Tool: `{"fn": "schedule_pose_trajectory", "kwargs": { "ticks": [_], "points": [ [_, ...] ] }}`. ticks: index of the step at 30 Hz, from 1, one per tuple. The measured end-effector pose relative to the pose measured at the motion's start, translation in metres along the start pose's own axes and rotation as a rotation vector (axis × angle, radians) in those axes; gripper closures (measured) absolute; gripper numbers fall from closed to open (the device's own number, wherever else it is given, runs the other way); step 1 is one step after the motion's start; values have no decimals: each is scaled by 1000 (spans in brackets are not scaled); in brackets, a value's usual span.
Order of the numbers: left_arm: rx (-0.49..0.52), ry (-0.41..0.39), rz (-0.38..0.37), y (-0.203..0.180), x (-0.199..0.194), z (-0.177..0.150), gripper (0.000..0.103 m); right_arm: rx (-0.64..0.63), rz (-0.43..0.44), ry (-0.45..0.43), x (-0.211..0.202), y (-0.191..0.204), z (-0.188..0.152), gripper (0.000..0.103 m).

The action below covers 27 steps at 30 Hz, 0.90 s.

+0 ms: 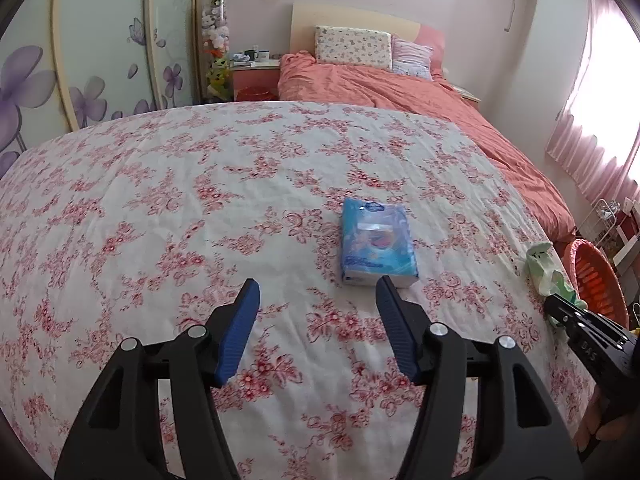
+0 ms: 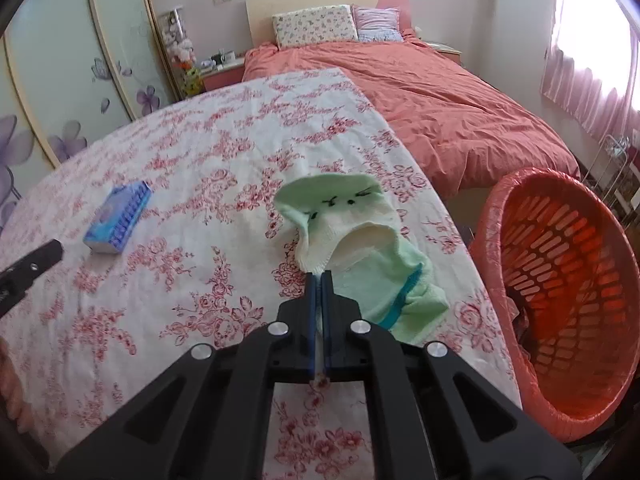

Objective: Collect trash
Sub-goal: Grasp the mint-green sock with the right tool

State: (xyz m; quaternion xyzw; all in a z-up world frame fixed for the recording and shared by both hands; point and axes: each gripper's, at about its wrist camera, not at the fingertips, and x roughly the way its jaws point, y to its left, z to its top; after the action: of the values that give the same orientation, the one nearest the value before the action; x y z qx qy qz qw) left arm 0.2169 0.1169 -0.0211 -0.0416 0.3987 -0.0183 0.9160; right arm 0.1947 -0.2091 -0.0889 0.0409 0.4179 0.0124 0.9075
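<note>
Pale green terry cloth with a small stitched face and a teal stripe is pinched at its cream edge by my right tool, whose blue pads are pressed nearly together on the fabric. From the right wrist view the cloth fans out toward 12 and 1 o'clock over the white desk cover printed with red flowers. At 3 o'clock, just beside the desk's edge, stands the orange slotted plastic basket lined with a thin red bag, tilted with its mouth facing me; something dark lies at its bottom, too dim to make out.

My left tool hangs over the cover with its blue-padded fingers spread wide and nothing between them. A blue plastic-wrapped pack of tissues lies flat on the cover just past its right fingertip, at 12 to 1 o'clock. In that view the cloth and the right tool sit far out at 3 o'clock near the desk's edge. Beyond the desk, at 12 o'clock, lies a bed with a salmon-pink duvet.
</note>
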Motion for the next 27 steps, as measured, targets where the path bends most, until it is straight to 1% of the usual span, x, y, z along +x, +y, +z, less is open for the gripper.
{"fn": "schedule_pose_trajectory", "kwargs": {
  "ticks": [5, 9, 12, 14, 15, 17, 19, 23, 26, 27],
  "points": [
    [20, 4, 1, -13, 7, 5, 36, 33, 43, -75, -25, -9, 3, 100],
    [35, 11, 10, -21, 14, 8, 35, 56, 71, -119, -43, -17, 6, 100],
    [35, 21, 10, -24, 17, 8, 35, 14, 50, -90, -34, -13, 4, 99],
    [35, 24, 5, -25, 17, 6, 35, -8, 57, -57, -26, -10, -2, 99],
    [38, 24, 7, -25, 16, 5, 35, -14, 60, -50, -24, -9, -5, 95],
    [42, 25, 11, -25, 16, 4, 35, -19, 65, -42, -21, -7, -9, 91],
    [39, 26, 12, -23, 16, 4, 35, -23, 66, -30, -18, -5, -10, 76],
    [33, 24, 11, -22, 16, 6, 35, -27, 63, -4, -10, -3, -12, 72],
    [33, 24, 12, -21, 17, 7, 35, -37, 69, -3, -8, 0, -14, 63],
    [33, 24, 12, -21, 17, 7, 35, -42, 76, -4, -10, 2, -15, 59]
  ]
}}
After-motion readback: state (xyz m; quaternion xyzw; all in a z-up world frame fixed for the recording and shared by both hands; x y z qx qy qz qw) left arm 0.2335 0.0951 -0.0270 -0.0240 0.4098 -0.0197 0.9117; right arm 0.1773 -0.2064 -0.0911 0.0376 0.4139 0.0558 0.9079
